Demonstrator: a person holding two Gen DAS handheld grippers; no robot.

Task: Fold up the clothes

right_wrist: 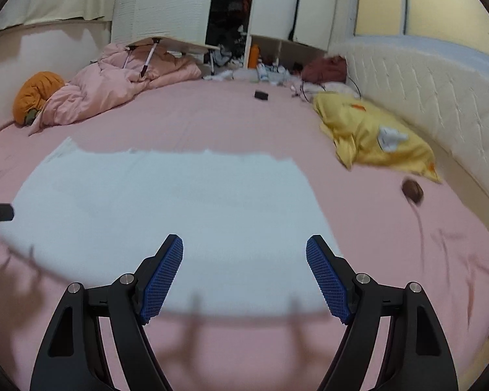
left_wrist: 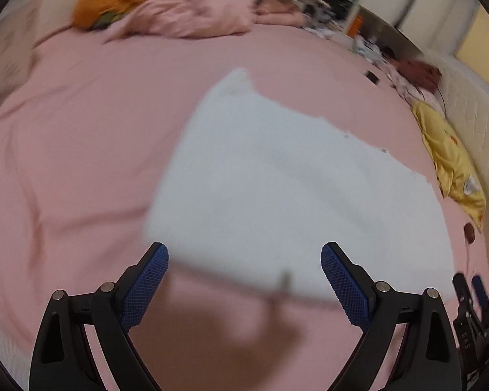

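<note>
White garment (right_wrist: 166, 202) lies flat on pink sheet (right_wrist: 375, 228), no readable labels.

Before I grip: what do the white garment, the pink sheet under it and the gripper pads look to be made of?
White garment: soft woven or knit cloth, matte; it lies flat and limp, weave too blurred to tell. Pink sheet: thin matte fabric, likely cotton or a blend, with shallow creases. Pads: blue rubber or plastic by the look, with a fine grid texture, on black, probably plastic arms.
</note>
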